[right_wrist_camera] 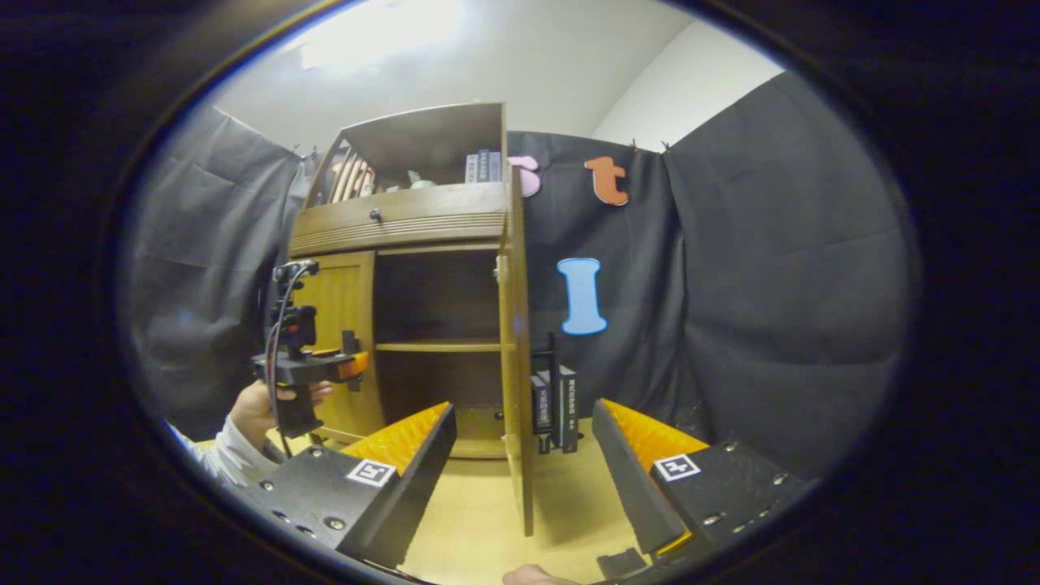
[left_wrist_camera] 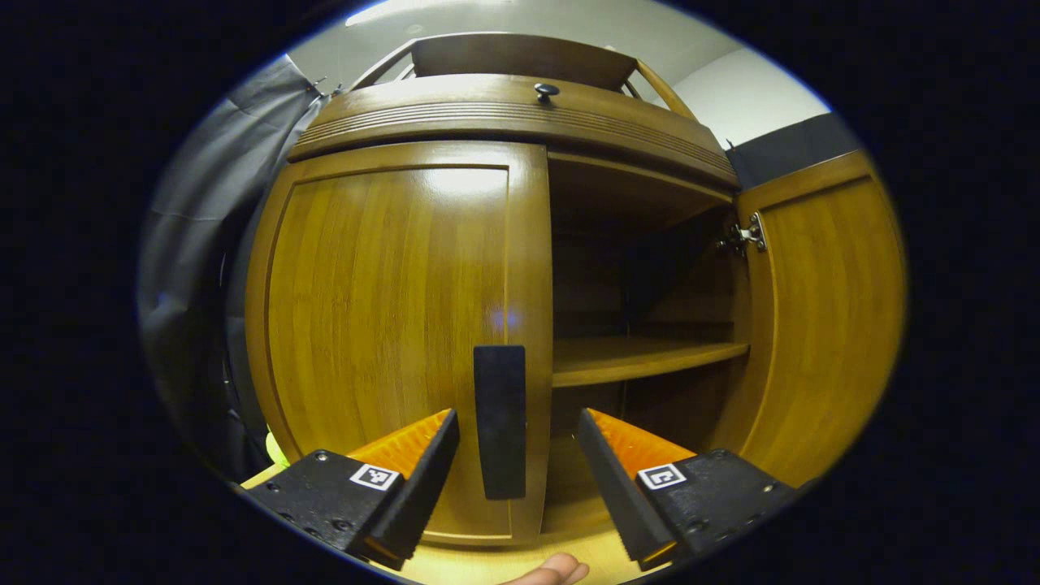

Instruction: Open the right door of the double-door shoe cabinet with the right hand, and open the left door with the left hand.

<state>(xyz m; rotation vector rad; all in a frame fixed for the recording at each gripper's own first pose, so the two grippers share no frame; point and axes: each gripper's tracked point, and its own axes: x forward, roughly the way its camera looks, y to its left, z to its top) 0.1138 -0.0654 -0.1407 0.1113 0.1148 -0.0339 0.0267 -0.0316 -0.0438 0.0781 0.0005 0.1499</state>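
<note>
Left gripper view: the left gripper stands with its fingers spread wide, straddling but not touching the black handle mounted upright along the free edge of the left door. That door is shut. The right door stands swung fully out, its hinge exposed, and the shelf inside the shoe cabinet is visible.

Right gripper view: the right gripper is drawn back from the cabinet, fingers apart and holding nothing; the edge of the right door runs between them farther off. The left gripper appears at the left door, held by a hand.

Handling judgement: the door is a rigid wooden panel with a glossy face, likely slippery, so the face is a poor grip. Take hold on the handle, fingers closing across its width. Expect moderate weight and some hinge resistance; pull along the door's arc, not straight back.
</note>
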